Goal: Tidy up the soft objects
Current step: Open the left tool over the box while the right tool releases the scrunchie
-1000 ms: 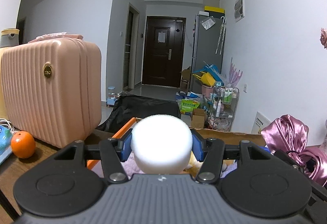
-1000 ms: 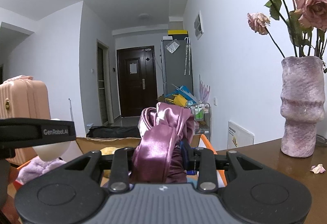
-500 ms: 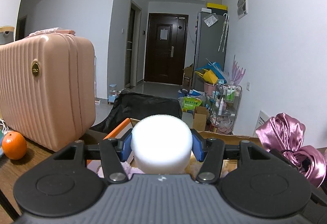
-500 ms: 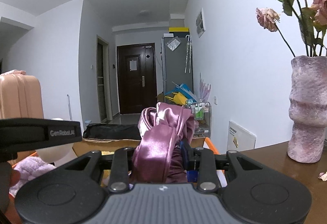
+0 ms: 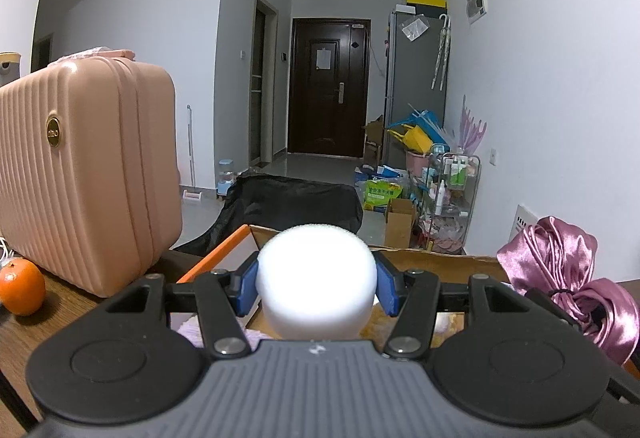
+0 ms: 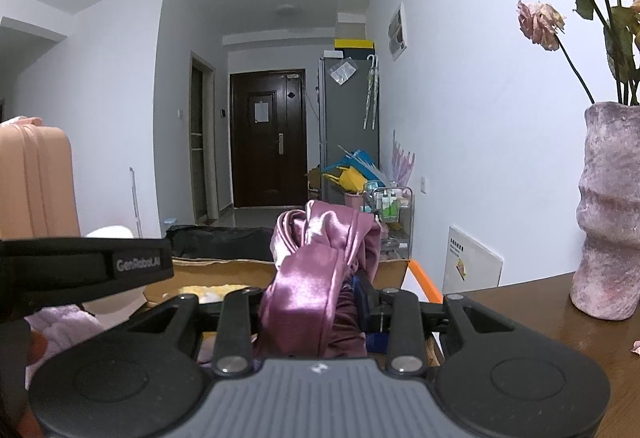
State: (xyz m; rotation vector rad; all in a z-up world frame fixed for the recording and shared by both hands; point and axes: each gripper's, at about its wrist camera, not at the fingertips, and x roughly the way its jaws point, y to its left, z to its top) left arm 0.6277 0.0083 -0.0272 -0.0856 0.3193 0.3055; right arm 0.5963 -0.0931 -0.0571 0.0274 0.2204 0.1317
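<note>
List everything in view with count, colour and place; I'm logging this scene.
sponge: 1, white, between left pads
satin cloth: 1, purple, between right pads
cardboard box: 1, brown with orange edge, on table ahead
suitcase: 1, pink, on table, left
orange: 1, orange, beside suitcase
vase: 1, mauve, on table, right, holding dried roses
table: 1, dark wood
left hand-held gripper: 1, black, shut on sponge
right hand-held gripper: 1, black, shut on satin cloth

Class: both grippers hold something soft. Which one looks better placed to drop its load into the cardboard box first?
Probably the left gripper: its white foam cylinder already hangs over the open cardboard box.
</note>
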